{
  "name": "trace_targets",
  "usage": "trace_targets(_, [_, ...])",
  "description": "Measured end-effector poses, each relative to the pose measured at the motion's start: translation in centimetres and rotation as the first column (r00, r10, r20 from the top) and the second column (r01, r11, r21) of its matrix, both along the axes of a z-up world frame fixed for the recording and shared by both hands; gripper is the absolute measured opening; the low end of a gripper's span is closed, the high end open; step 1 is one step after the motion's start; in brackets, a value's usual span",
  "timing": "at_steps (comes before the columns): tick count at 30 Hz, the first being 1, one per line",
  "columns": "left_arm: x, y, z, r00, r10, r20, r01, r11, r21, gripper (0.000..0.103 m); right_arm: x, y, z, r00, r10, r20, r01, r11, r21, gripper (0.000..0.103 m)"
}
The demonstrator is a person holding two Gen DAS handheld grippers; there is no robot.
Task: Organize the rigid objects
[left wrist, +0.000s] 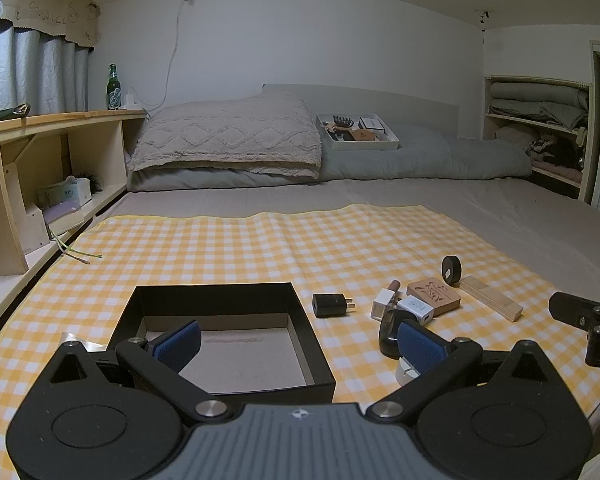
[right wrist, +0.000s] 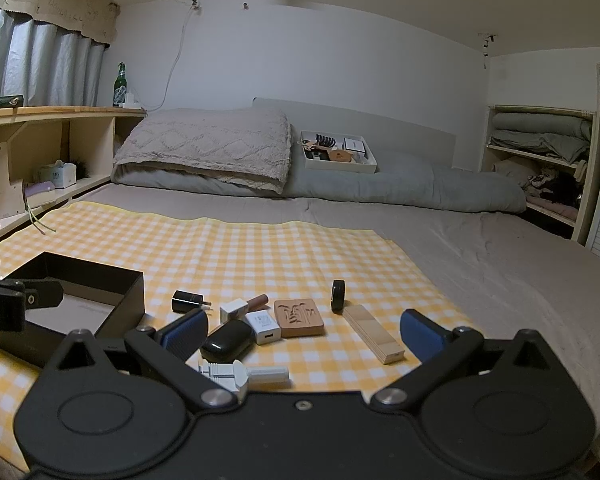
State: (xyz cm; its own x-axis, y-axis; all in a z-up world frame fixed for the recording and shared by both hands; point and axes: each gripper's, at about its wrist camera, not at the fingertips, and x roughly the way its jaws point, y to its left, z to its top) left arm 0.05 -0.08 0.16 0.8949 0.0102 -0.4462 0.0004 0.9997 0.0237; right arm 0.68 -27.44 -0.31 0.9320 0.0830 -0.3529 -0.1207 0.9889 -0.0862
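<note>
Black oval case [left wrist: 389, 334] half hidden behind left gripper's right finger pad [left wrist: 420, 346], white clip tool [right wrist: 242, 374] partly covered by right gripper body, black box [right wrist: 66, 312] cut by left gripper, tray [left wrist: 356, 130] contents too small to identify, carved block [right wrist: 299, 317] markings unreadable.

Open black box [left wrist: 224, 300] left, small objects [right wrist: 284, 320] clustered right, on checkered cloth [left wrist: 220, 248]
</note>
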Motion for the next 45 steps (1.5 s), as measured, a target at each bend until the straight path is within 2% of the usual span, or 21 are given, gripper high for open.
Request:
trace_targets(34, [-0.2, -0.4, 0.6, 1.0, 0.001, 0.022, -0.001, 1.0, 0.005, 0.103, -0.2, -0.2, 0.2, 1.0, 0.0, 0.009, 0.0, 1.0, -0.015, 0.103])
trace_targets(45, [-0.9, 0.1, 2.4, 0.997, 0.018, 0.08, -0.018, 1.0, 0.005, 0.103, -0.2, -1.2, 2.5, 0.999, 0.024, 0.029, -0.023, 1.0, -0.006, 0.103])
